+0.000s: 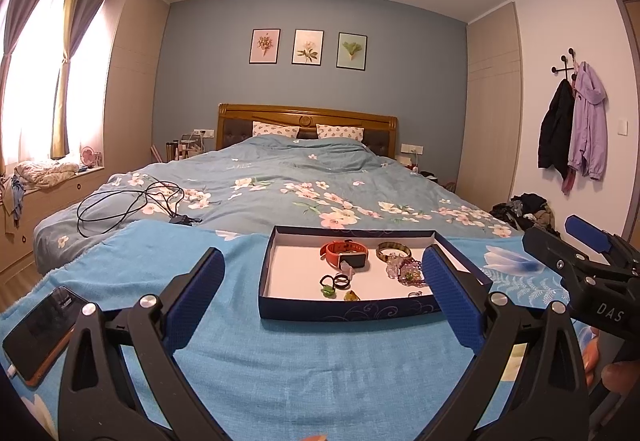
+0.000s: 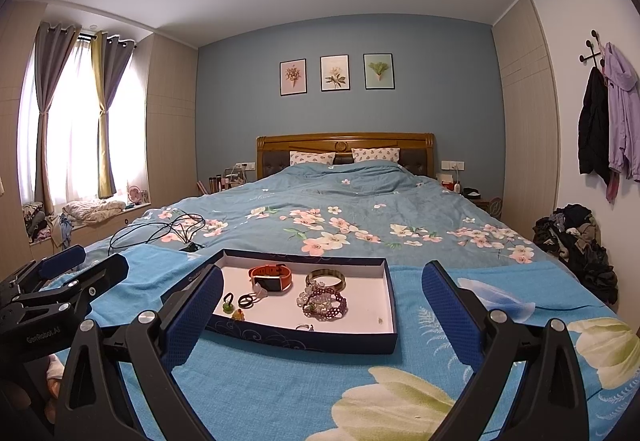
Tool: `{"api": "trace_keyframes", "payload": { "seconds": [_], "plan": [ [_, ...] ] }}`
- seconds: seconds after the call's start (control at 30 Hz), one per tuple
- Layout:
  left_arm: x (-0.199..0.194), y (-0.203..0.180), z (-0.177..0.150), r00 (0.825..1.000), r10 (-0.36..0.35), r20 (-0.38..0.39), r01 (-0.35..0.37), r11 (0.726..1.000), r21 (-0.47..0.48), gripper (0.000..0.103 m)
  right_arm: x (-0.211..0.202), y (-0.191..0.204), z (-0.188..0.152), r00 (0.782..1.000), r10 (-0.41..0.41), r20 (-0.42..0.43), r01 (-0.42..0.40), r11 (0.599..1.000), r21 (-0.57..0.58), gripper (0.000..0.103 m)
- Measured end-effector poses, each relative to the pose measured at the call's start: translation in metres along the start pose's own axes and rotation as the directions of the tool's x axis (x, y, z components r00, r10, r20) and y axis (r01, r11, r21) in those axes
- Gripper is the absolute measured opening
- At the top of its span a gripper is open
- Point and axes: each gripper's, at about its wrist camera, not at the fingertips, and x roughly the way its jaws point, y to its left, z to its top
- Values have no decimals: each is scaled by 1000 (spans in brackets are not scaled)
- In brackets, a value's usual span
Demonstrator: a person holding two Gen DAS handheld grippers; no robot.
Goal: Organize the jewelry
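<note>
Jewelry sits in a shallow blue box [image 1: 344, 311] on the bed's blue cloth [image 1: 304, 361]: an orange watch [image 1: 344, 253], bangle [image 1: 394, 251], beaded bracelets [image 2: 322, 301] and small rings [image 2: 245, 301]. Both the left gripper [image 1: 324, 297] and right gripper [image 2: 322, 311] hover before it, fingers spread wide, empty. Only the left wrist view shows a phone [image 1: 40, 333]; only the right shows a tiny speck [image 2: 379, 320] on the box floor.

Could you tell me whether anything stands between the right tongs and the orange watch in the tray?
Only the tray's near wall and the small rings lie before the orange watch; the right tongs are open and hold nothing.
</note>
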Motion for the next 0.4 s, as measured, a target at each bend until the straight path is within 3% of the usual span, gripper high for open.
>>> {"api": "trace_keyframes", "payload": {
  "seconds": [0.2, 0.4],
  "plan": [
    [2, -1, -2, 999, -19, -26, 18, 1000, -16, 97, 0, -1, 0, 1000, 4, -20, -4, 1000, -17, 96],
    [16, 1, -8, 995, -29, -100, 30, 1000, -1, 97, 7, -15, -2, 994, -6, -109, 3, 1000, -29, 96]
  ]
}}
